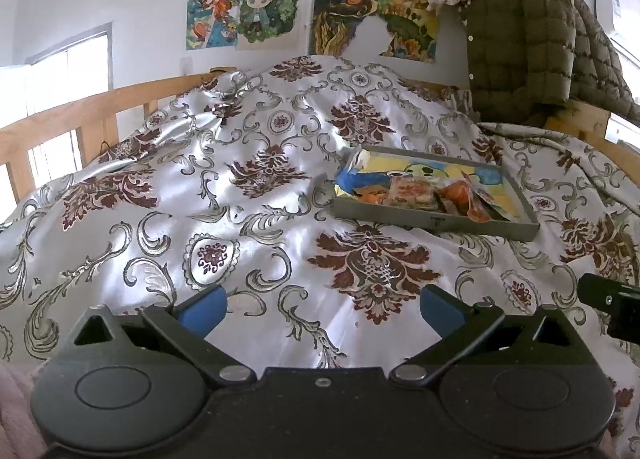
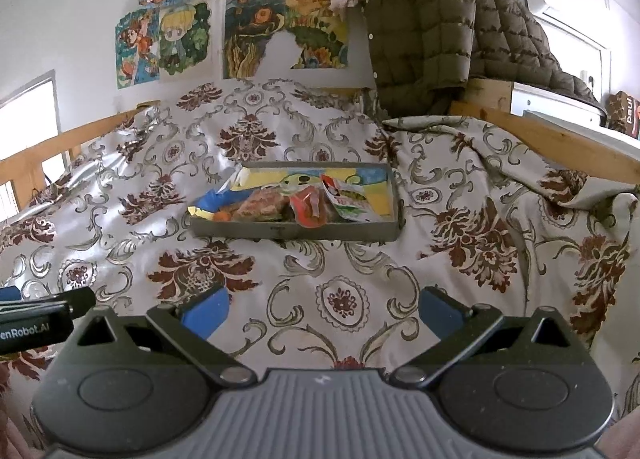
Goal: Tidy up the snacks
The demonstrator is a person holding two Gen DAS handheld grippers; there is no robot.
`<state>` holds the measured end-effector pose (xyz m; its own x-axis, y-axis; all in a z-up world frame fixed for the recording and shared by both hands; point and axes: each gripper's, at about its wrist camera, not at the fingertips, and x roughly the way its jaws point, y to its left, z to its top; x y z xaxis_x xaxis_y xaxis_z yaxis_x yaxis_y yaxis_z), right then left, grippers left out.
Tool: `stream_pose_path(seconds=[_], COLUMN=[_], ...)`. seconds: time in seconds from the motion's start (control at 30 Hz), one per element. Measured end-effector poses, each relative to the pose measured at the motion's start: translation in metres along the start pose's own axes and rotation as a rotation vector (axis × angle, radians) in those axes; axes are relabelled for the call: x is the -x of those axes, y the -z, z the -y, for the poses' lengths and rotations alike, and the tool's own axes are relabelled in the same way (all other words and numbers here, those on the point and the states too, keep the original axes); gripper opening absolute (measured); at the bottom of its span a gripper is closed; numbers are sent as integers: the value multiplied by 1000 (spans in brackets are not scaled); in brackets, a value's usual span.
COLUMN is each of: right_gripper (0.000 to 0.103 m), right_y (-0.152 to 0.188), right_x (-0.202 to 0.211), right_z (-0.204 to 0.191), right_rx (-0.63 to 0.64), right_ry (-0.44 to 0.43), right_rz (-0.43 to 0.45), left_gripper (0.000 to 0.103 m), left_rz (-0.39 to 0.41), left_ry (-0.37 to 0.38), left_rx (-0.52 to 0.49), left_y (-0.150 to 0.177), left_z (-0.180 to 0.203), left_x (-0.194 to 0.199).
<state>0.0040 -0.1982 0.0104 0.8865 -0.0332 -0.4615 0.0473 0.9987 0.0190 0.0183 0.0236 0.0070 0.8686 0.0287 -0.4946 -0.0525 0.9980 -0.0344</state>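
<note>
A shallow grey tray (image 2: 296,230) with a cartoon picture on its floor lies on the patterned bedspread (image 2: 340,259). It holds several snack packets: an orange one (image 2: 306,205), a white and green one (image 2: 352,199) and a reddish-brown one (image 2: 262,205). The tray also shows in the left wrist view (image 1: 436,221), ahead and to the right, with the packets (image 1: 416,193) inside. My left gripper (image 1: 322,309) is open and empty, well short of the tray. My right gripper (image 2: 324,311) is open and empty, directly in front of the tray and apart from it.
A wooden bed rail (image 1: 60,119) runs along the left. An olive quilted jacket (image 2: 432,31) hangs over the frame behind the tray. Drawings (image 2: 176,39) cover the wall. The other gripper's body (image 2: 36,319) shows at the left edge of the right wrist view.
</note>
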Motion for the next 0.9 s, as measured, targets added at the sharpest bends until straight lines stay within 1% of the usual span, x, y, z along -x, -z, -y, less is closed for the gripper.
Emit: stream_pose_path(seconds=[0.9], right_gripper=[103], right_y=[1], right_x=[-1], right_z=[-2], right_rx=[4], right_ry=[1], right_rz=[-6], left_gripper=[102], left_rz=[-6], left_ry=[-4], left_rx=[3], left_y=[0], left_z=[0], left_x=[-1])
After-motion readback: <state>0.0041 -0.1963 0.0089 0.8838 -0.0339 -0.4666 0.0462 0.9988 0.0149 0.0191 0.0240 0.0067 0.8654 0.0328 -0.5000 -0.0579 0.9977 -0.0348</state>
